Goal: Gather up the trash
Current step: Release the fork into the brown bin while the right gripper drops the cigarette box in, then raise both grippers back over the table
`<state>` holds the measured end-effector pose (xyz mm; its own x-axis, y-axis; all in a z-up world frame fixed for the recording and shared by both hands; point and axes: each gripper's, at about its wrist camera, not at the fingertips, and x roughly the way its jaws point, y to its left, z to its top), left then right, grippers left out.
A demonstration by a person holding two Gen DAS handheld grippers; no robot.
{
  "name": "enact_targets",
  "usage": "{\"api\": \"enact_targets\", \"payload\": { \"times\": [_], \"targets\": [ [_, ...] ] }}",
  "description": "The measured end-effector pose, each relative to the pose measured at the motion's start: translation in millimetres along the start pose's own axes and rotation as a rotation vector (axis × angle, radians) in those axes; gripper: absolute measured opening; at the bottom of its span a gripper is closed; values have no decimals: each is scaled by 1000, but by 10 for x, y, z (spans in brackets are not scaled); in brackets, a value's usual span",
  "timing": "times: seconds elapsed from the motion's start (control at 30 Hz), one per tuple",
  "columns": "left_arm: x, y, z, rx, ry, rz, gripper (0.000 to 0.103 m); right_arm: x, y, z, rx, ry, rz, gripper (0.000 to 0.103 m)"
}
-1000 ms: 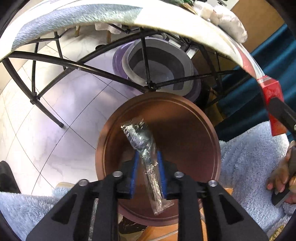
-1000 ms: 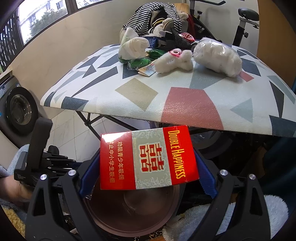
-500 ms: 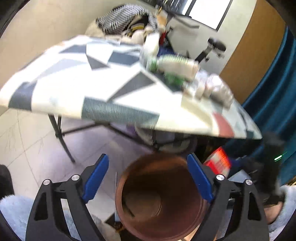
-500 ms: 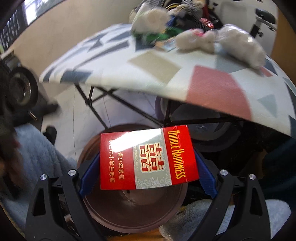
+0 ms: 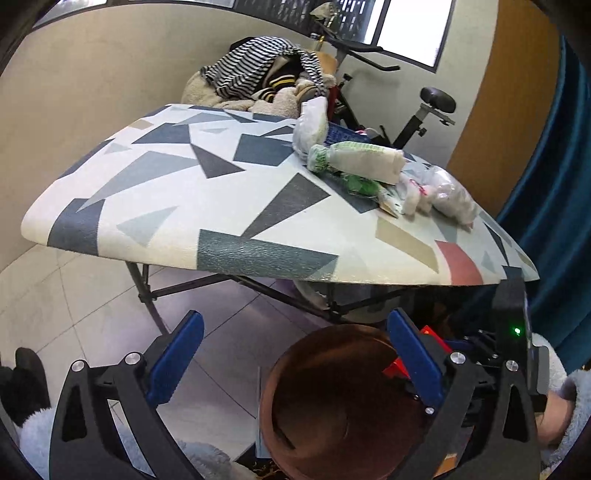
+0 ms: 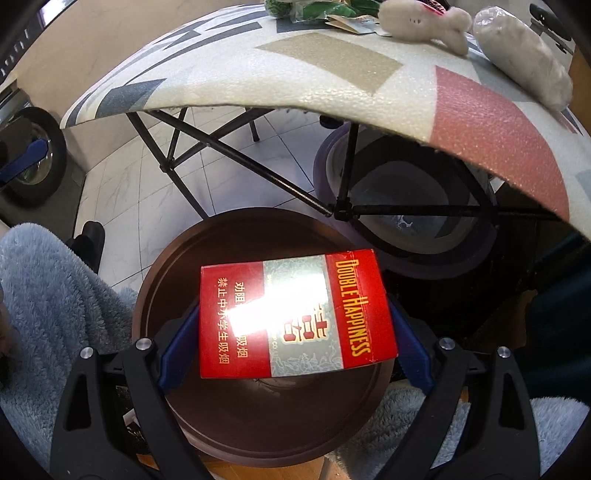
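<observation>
My right gripper (image 6: 295,332) is shut on a red cigarette box (image 6: 295,314), held flat by its short ends just above the mouth of a round brown bin (image 6: 166,280). In the left wrist view the same bin (image 5: 332,406) sits low between my fingers, with a red corner of the box (image 5: 430,332) behind my right finger. My left gripper (image 5: 293,339) is wide and its jaws are still opening, with nothing held. More trash lies on the table: plastic bags and green wrappers (image 5: 354,162), seen also as wrappers (image 6: 325,11) in the right wrist view.
A folding table with a patterned top (image 5: 184,192) stands on black legs (image 5: 147,291). A purple-grey basin (image 6: 406,229) sits under it. Clothes (image 5: 258,77) and an exercise bike (image 5: 424,107) are behind. Fluffy blue fabric (image 6: 44,295) flanks the bin.
My left gripper let go of a silver wrapper over the bin, opened wide, rose and tipped up toward the table. My right gripper sank with the red box to just above the bin.
</observation>
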<state>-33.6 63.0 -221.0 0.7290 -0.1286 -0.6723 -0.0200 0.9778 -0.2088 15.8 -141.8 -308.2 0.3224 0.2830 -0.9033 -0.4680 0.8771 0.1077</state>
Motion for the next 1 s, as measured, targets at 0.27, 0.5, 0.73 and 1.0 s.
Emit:
{"api": "enact_targets", "payload": {
  "times": [0.27,0.5,0.73,1.0],
  "targets": [
    [17,40,5,-8,-21,42,97,35,-55,-5,23,15,2,91],
    [6,134,24,-44,-61,105,97,1,-130,18,57,0,14,97],
    [-110,154,71,-49,-111,114,97,-245,-145,27,56,-109,5,97],
    [-331,-19,359,28,-198,92,97,-761,-245,122,70,-291,41,97]
  ]
}}
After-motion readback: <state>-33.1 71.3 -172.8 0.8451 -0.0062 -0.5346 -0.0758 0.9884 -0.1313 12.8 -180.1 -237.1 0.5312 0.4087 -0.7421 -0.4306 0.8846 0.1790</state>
